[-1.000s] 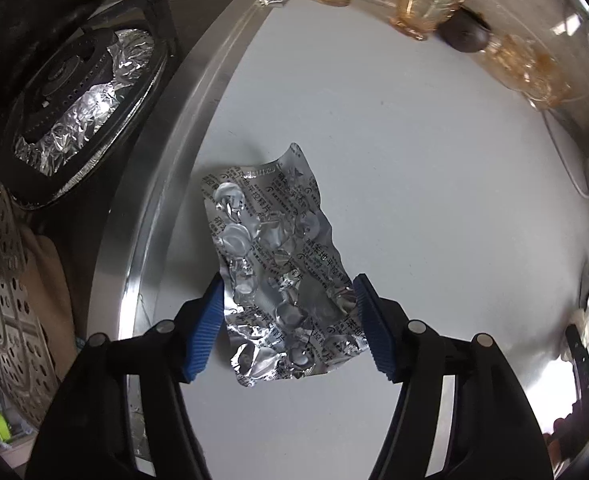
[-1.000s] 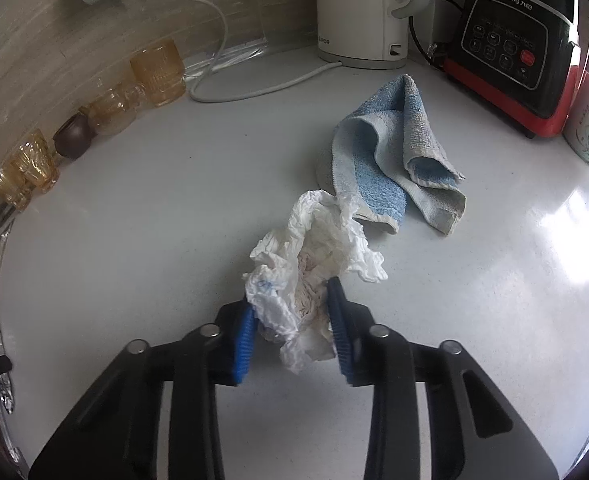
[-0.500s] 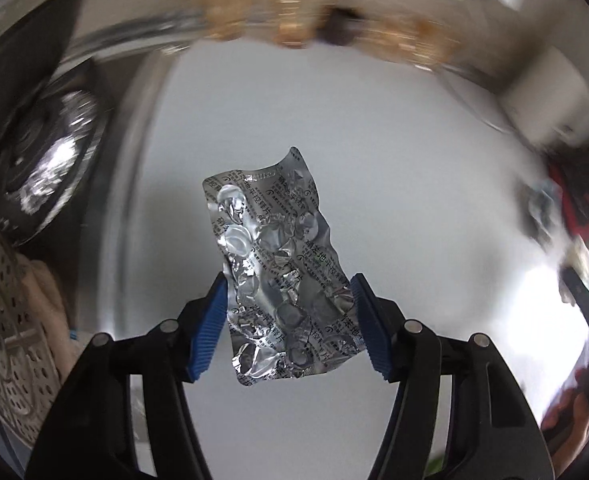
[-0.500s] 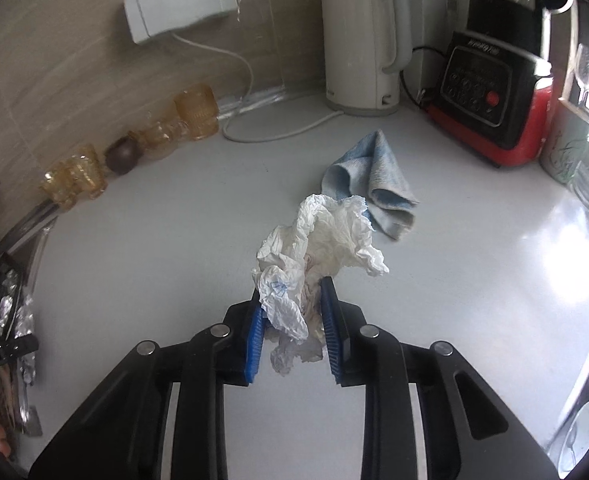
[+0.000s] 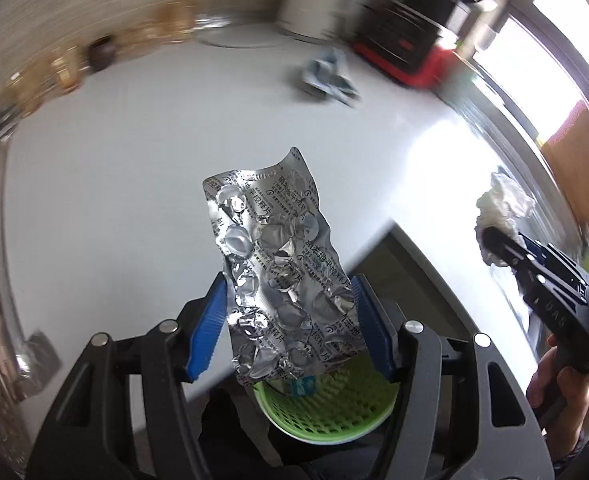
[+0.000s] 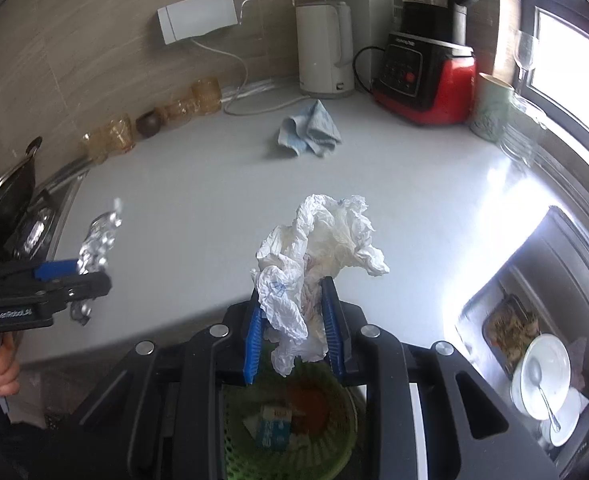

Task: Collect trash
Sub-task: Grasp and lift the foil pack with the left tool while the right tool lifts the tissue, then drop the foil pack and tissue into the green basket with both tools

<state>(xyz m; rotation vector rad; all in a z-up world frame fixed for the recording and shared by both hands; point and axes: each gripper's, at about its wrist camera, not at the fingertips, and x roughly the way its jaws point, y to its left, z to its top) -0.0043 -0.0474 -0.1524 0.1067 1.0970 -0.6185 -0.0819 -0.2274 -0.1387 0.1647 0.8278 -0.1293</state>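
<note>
My left gripper [image 5: 290, 320] is shut on a crumpled silver foil blister pack [image 5: 278, 256], held in the air over the counter's front edge. Below it stands a green mesh bin [image 5: 326, 408]. My right gripper [image 6: 294, 332] is shut on a crumpled white tissue [image 6: 314, 248], held above the same green bin [image 6: 294, 432], which holds a small carton and other scraps. The right gripper with the tissue shows in the left wrist view [image 5: 502, 208]. The left gripper with the foil pack shows in the right wrist view [image 6: 94, 248].
On the white counter [image 6: 198, 200] lie a blue cloth [image 6: 310, 128], amber glasses [image 6: 198, 96], a white kettle [image 6: 324, 48] and a red-based blender [image 6: 426, 76]. A sink [image 6: 534, 320] with dishes is at the right. A stove [image 6: 14, 216] is at the left.
Both grippers have lifted their items off the counter and pulled back toward the front edge, over the green bin. The counter objects now look farther away.
</note>
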